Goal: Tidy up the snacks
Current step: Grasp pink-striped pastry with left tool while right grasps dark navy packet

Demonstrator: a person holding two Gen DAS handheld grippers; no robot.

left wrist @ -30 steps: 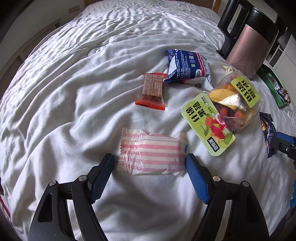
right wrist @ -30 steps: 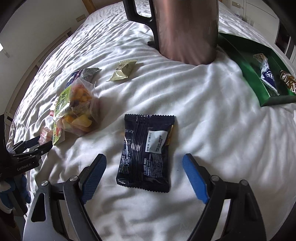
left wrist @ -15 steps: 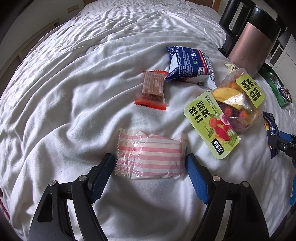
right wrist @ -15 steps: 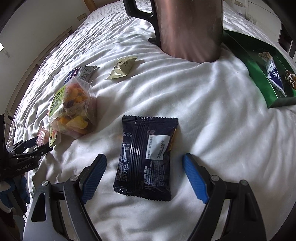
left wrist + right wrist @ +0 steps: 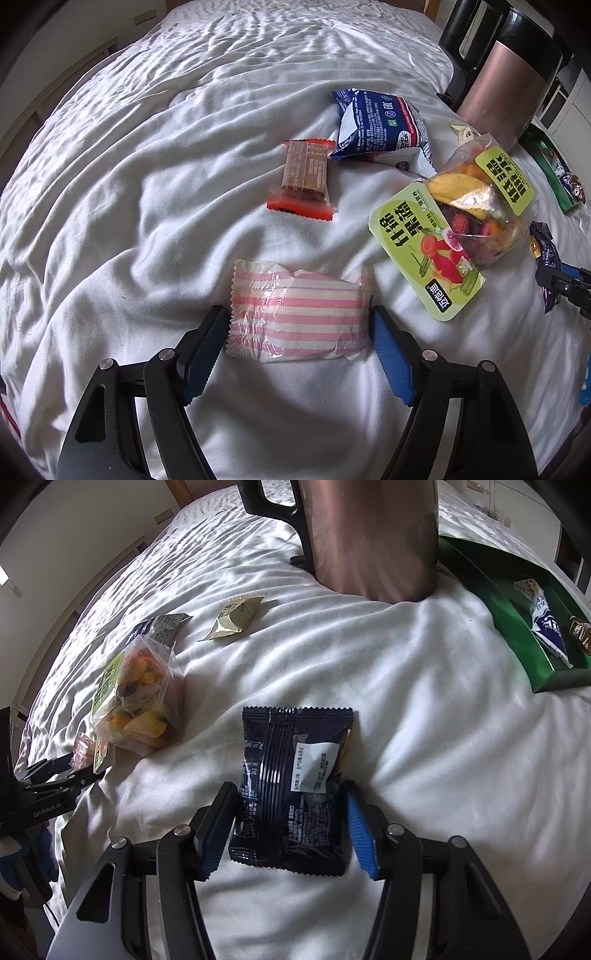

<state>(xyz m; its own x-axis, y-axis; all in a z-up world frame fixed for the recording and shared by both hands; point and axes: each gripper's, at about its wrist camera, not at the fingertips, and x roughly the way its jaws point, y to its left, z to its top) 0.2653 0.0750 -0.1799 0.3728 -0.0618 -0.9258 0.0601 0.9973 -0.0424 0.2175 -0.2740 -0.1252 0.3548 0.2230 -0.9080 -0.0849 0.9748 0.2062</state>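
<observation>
Both grippers point steeply down at the white bedsheet (image 5: 147, 184), the landmark; wide bare sheet lies beyond and left of the left gripper (image 5: 297, 345), whose pads touch both ends of the pink striped packet (image 5: 295, 317); the right gripper (image 5: 291, 825) is closing on the dark packet (image 5: 291, 786), pads touching; green tray (image 5: 517, 627) at the sheet's right edge.

On the bed (image 5: 147, 184), a striped packet (image 5: 295, 317) lies nearest, a snack bar (image 5: 304, 177) behind it, a fruit bag (image 5: 458, 221) to its right, and a tray (image 5: 517, 627) far right.
</observation>
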